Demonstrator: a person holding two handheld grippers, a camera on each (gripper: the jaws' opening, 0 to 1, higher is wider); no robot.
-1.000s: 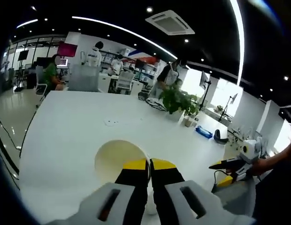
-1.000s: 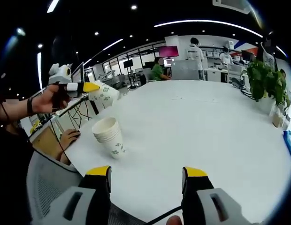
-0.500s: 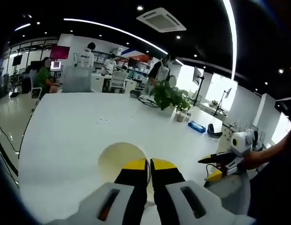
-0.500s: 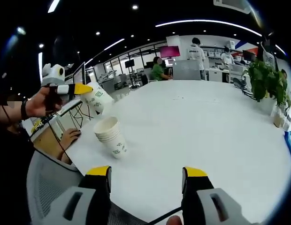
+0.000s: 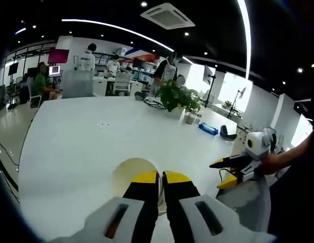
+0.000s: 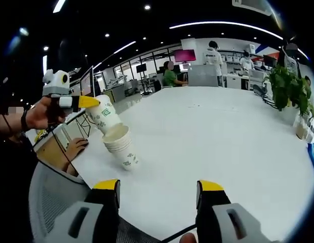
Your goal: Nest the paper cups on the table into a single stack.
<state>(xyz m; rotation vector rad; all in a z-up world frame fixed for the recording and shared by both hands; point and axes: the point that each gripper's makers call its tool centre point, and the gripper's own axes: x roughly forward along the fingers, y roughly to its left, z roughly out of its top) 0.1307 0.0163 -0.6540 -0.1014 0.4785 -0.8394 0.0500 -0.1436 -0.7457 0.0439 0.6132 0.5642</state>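
Left gripper [image 5: 160,178]: jaws pinched together on the rim of a single paper cup [image 5: 134,175], whose open mouth faces its camera just ahead of the yellow tips. In the right gripper view that same gripper [image 6: 91,102] comes in from the left, holding the cup [image 6: 104,120] tilted, its base touching or just entering the mouth of the cup stack [image 6: 122,148], which stands upright on the white table [image 6: 223,131] near its edge, directly below the held cup. Right gripper [image 6: 158,187]: jaws spread wide with nothing between them, low over the table edge, well apart from the stack, which lies ahead and to its left.
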